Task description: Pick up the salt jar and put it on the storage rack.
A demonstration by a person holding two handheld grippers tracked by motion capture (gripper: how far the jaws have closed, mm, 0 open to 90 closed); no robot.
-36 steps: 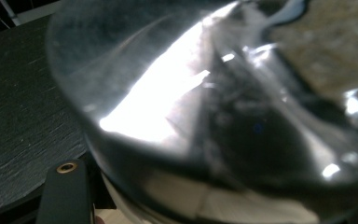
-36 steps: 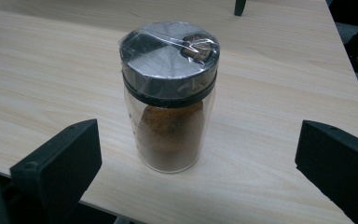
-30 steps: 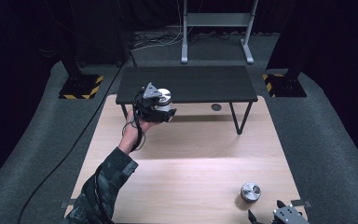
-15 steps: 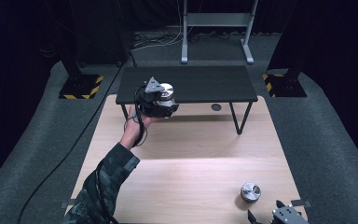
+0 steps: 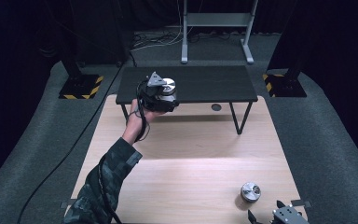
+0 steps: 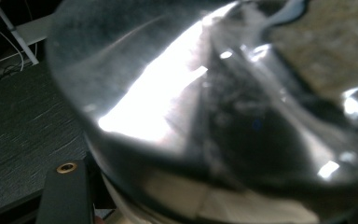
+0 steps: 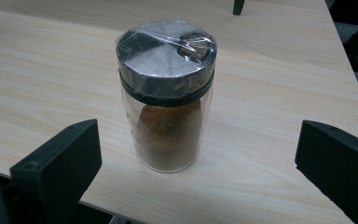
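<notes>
In the high view, the left gripper (image 5: 164, 95) was up near the middle of the frame, over the front edge of a small black table (image 5: 205, 84). It held a jar (image 5: 168, 86) with a shiny lid. In the left gripper view the jar (image 6: 223, 107) was very close and blurry, and the gripper was clamped on it.

A second jar (image 5: 250, 192) stood upright on the big wood table (image 5: 191, 158), at the lower right of the frame. It had brown powder inside and a grey lid under clear wrap. In the right gripper view this jar (image 7: 167, 93) stood between the jaws, which were wide apart and not touching it. The right gripper (image 5: 279, 215) sat at the bottom right, just beside that jar.
</notes>
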